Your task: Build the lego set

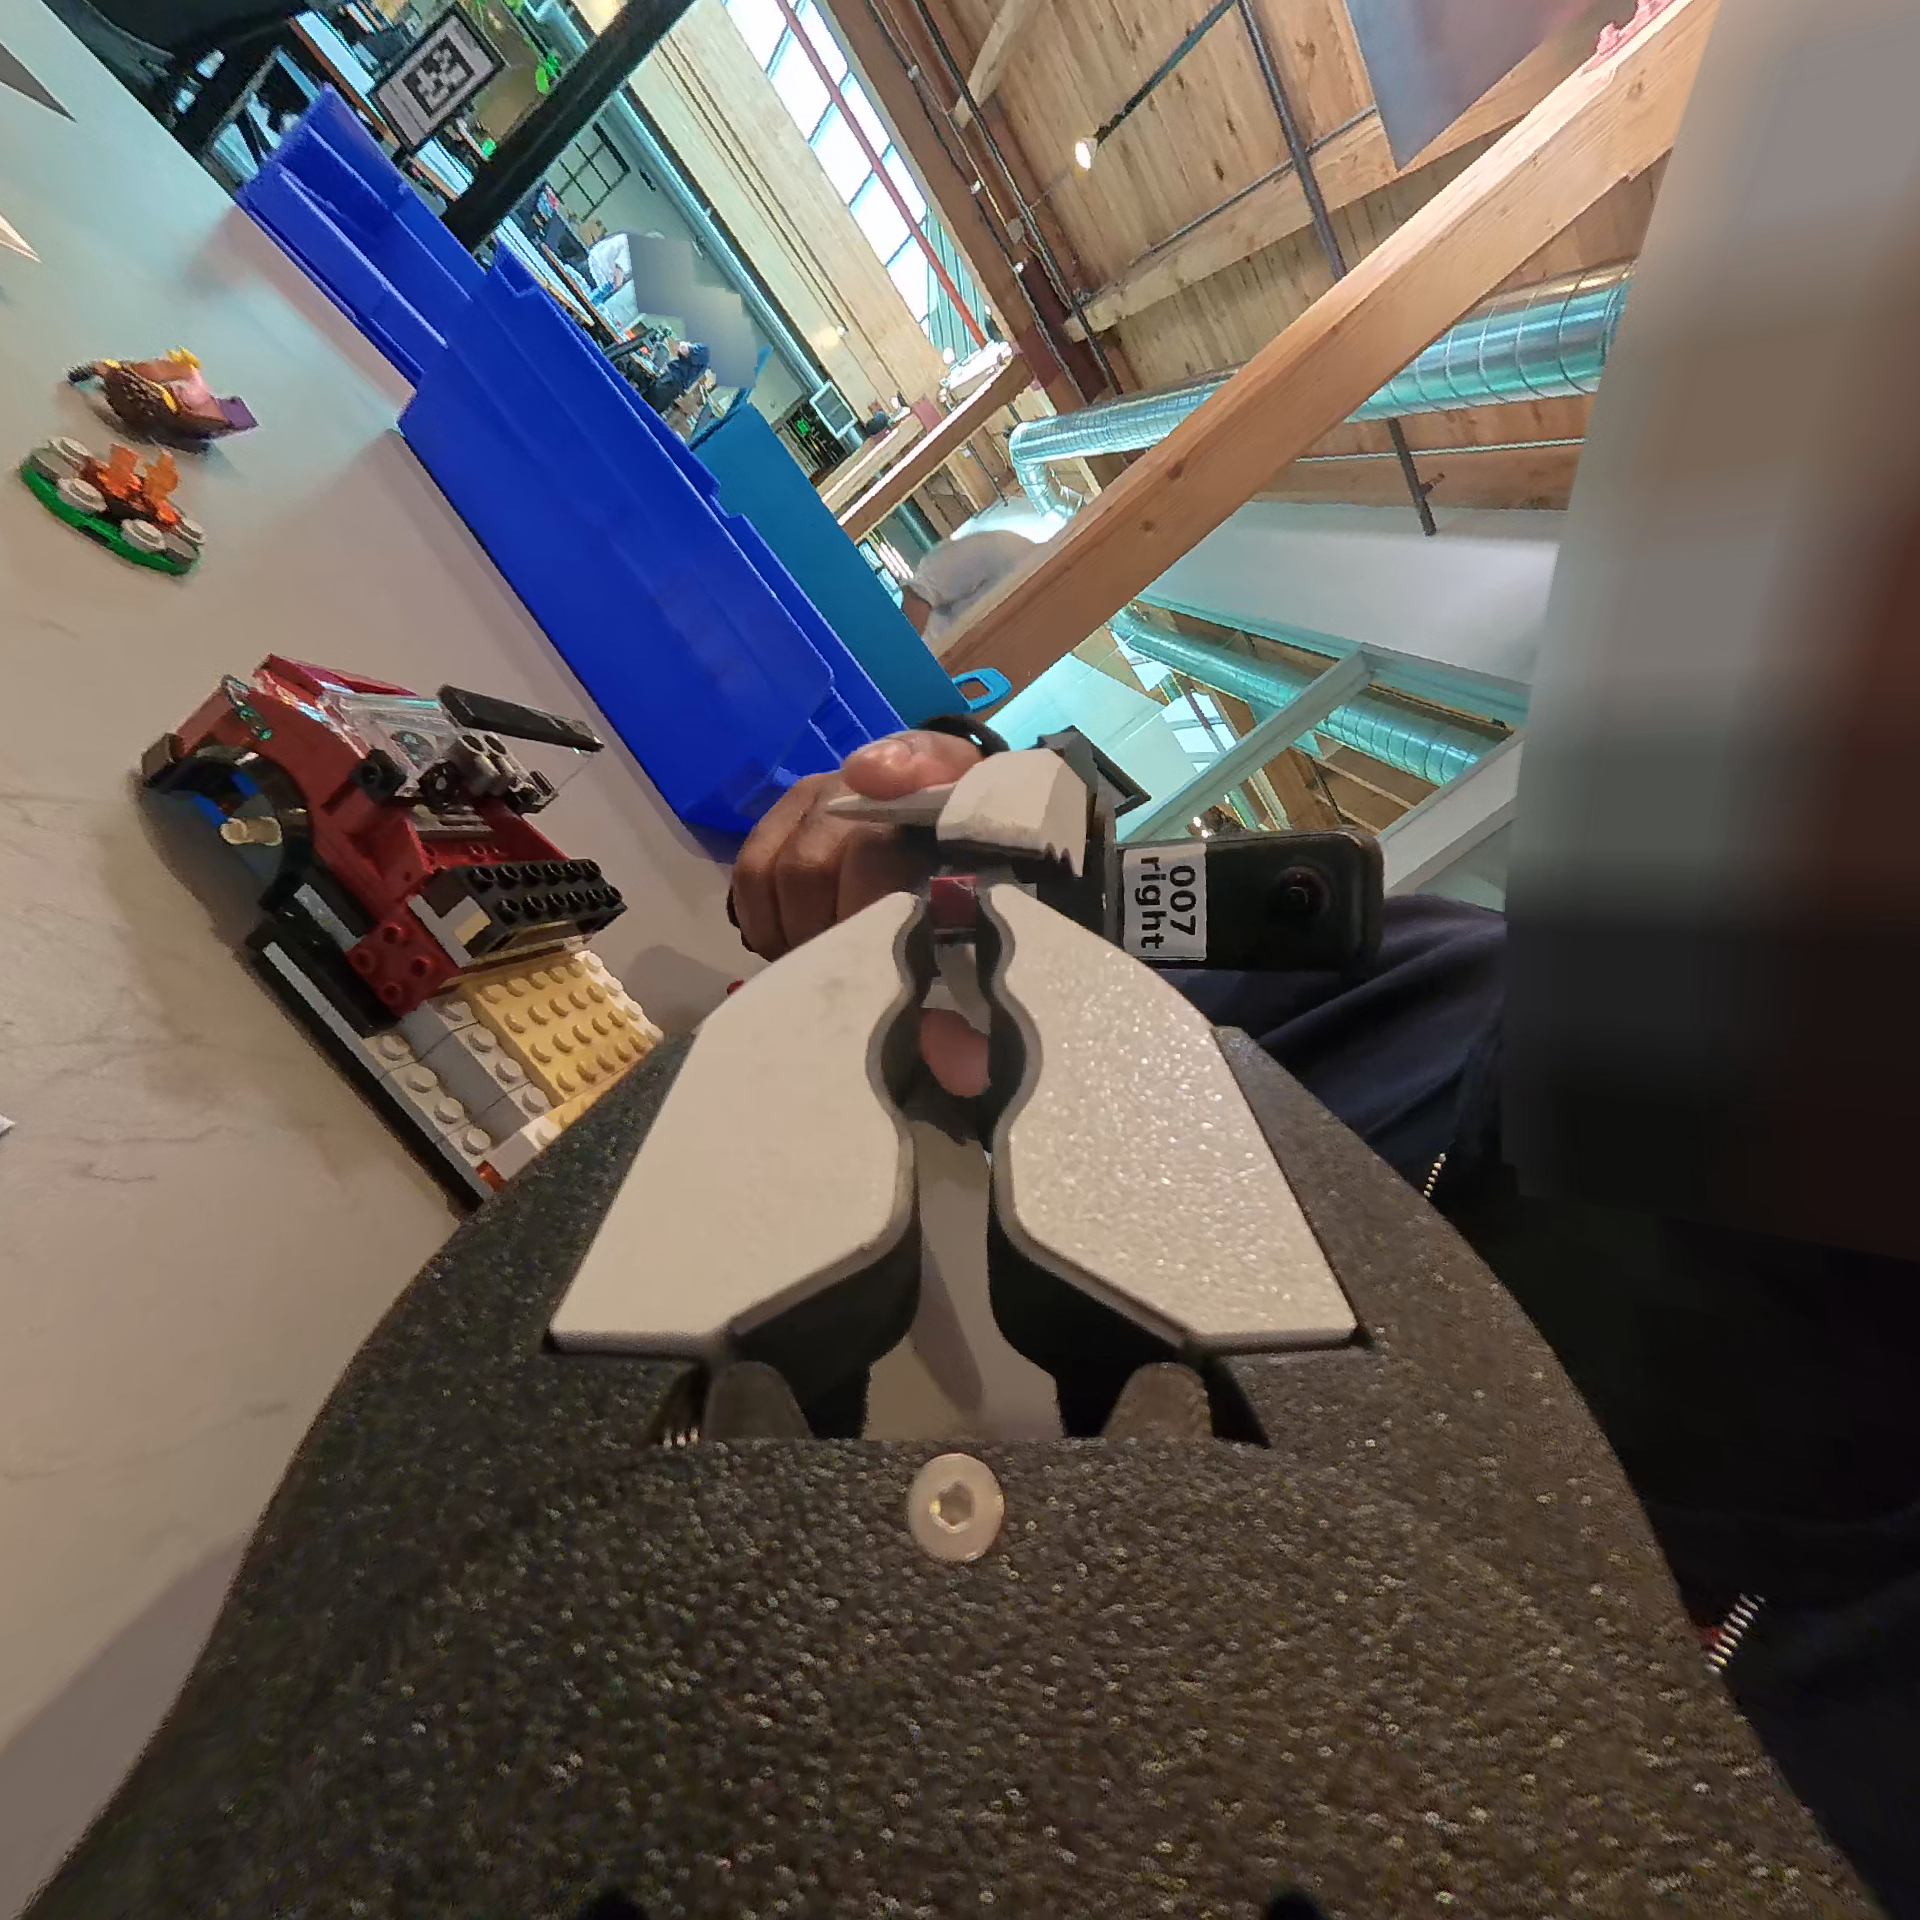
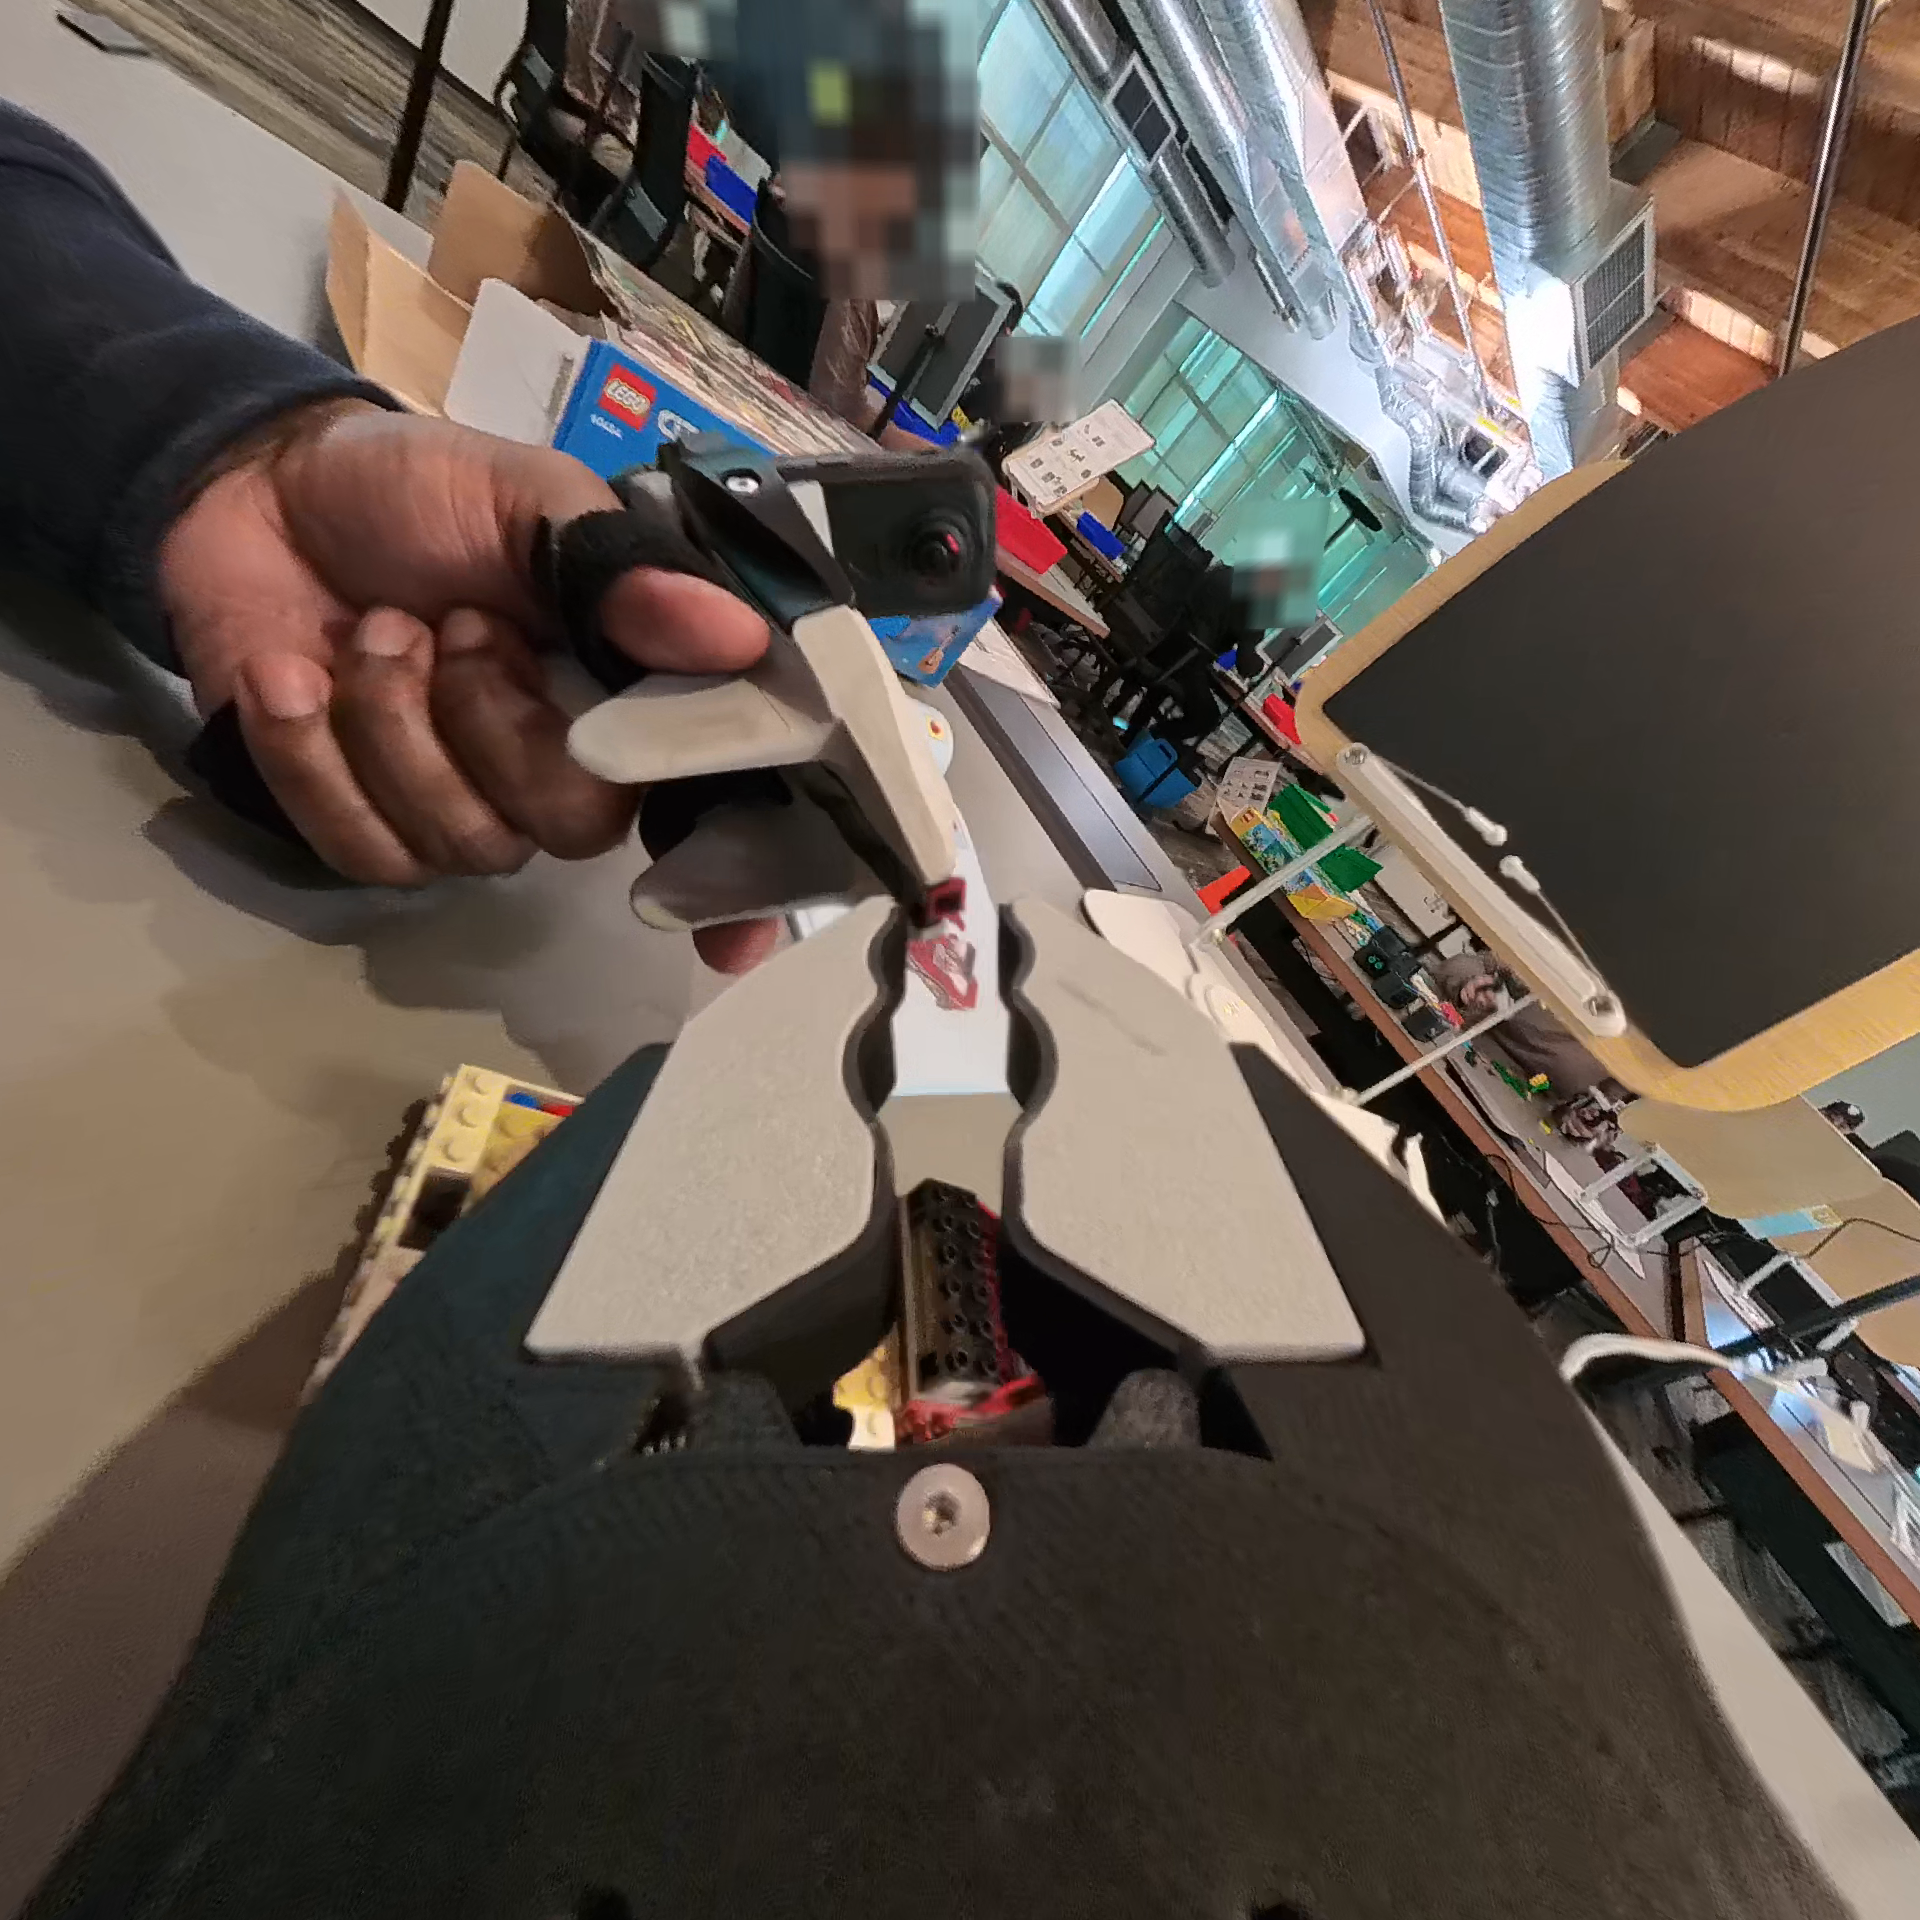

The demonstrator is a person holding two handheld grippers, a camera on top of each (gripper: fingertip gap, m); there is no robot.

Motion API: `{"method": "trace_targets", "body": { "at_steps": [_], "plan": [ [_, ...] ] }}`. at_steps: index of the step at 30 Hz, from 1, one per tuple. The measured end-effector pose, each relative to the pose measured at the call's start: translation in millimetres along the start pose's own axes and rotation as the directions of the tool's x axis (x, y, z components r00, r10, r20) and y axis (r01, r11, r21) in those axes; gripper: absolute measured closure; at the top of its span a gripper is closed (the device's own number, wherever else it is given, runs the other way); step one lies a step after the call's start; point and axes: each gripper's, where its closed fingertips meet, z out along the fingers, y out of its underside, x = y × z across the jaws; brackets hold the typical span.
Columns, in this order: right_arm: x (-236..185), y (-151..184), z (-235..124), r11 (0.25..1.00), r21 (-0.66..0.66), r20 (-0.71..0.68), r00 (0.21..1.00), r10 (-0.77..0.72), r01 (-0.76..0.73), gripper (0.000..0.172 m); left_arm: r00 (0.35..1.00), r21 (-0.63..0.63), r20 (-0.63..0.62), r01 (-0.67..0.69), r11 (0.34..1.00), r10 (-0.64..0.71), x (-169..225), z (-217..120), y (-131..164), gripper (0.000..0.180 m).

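The little dark red brick piece (image 1: 952, 891) is up in the air, off the counter (image 1: 156, 1299), right where the two grippers meet. The left gripper (image 1: 951, 906) has it pinched at the very tips, jaws nearly closed with just the piece between them. The right wrist view shows the same thing: the piece pokes out of the end of that gripper.

The right gripper (image 2: 948, 920) is spread open a fair bit. The red piece sits at its mouth, just beside one fingertip (image 2: 878, 925), and the other fingertip stands clear of it. So it's not gripping anything, as far as I can see. A hand (image 2: 395, 644) in a dark sleeve is working the left gripper's trigger.

Down on the counter near both grippers is a dark red and black brick vehicle (image 1: 416, 883) on tan and grey plates. Farther off are a small round green build (image 1: 109, 499) with orange bits and a small brown and purple one (image 1: 166, 390). Blue bins (image 1: 582, 499) stand behind them, and a blue toy box (image 2: 665, 416) sits near an open cardboard box.
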Motion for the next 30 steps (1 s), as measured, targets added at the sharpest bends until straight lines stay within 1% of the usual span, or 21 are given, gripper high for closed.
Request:
{"method": "trace_targets", "body": {
  "at_steps": [2,3,5,7,9,10,12,13,14,15,18,22,25,28,30],
  "plan": [
    [10.1,7.1,-2.5,0.997,-0.068,-0.017,0.999,0.032,-0.033,0.149,1.000,0.019,0.022,-0.005,1.000,0.005,-2.5,-3.8,-4.7,0.173],
    [15.9,12.6,-4.8,0.991,-0.112,-0.026,0.997,0.075,-0.077,0.148,0.999,0.018,0.046,-0.019,1.000,0.018,-5.0,-5.6,-6.0,0.173],
    [25.8,29.2,-13.3,0.950,-0.208,-0.058,0.972,0.227,-0.234,0.144,0.989,0.002,0.137,-0.049,0.999,0.048,-16.2,-9.4,-6.8,0.173],
    [31.0,51.3,-27.3,0.863,-0.294,-0.114,0.911,0.396,-0.411,0.139,0.970,-0.023,0.233,-0.067,0.997,0.071,-28.7,-12.8,-6.8,0.173],
    [31.5,70.6,-42.6,0.759,-0.336,-0.160,0.828,0.537,-0.558,0.135,0.947,-0.058,0.309,-0.073,0.996,0.087,-39.8,-14.2,-6.1,0.173],
    [28.8,78.5,-47.9,0.696,-0.355,-0.167,0.775,0.609,-0.624,0.132,0.934,-0.083,0.346,-0.068,0.994,0.093,-46.5,-14.1,-4.9,0.173],
    [19.8,85.7,-50.5,0.583,-0.382,-0.129,0.666,0.735,-0.717,0.124,0.911,-0.127,0.401,-0.047,0.991,0.094,-58.1,-12.4,-3.3,0.173],
    [18.3,88.5,-48.8,0.555,-0.389,-0.117,0.637,0.762,-0.735,0.121,0.905,-0.144,0.415,-0.034,0.989,0.092,-62.4,-10.9,-3.3,0.173],
    [18.2,89.8,-45.9,0.558,-0.392,-0.102,0.637,0.764,-0.731,0.119,0.900,-0.157,0.429,-0.018,0.987,0.085,-66.9,-9.7,-3.8,0.173],
    [18.5,91.6,-43.1,0.579,-0.400,-0.091,0.660,0.746,-0.710,0.119,0.897,-0.162,0.435,-0.006,0.987,0.077,-70.2,-8.7,-5.4,0.173],
    [19.1,97.0,-35.1,0.661,-0.420,-0.074,0.749,0.658,-0.622,0.114,0.912,-0.127,0.408,0.017,0.992,0.037,-72.2,-5.4,-13.0,0.173],
    [14.9,101.3,-27.8,0.727,-0.437,-0.020,0.813,0.582,-0.530,0.100,0.919,-0.114,0.395,0.035,0.993,0.013,-76.3,-6.2,-12.0,0.173],
    [17.8,106.5,-22.7,0.777,-0.442,0.020,0.862,0.507,-0.447,0.096,0.926,-0.117,0.377,0.038,0.992,0.009,-74.8,-5.3,-11.3,0.173],
    [18.2,115.2,-17.6,0.792,-0.470,0.060,0.882,0.468,-0.388,0.086,0.928,-0.125,0.371,0.031,0.992,0.018,-73.7,-4.9,-10.0,0.173],
    [17.0,119.4,-14.7,0.777,-0.495,0.075,0.872,0.483,-0.388,0.080,0.929,-0.127,0.369,0.026,0.992,0.023,-73.0,-5.0,-9.6,0.173]
  ]
}}
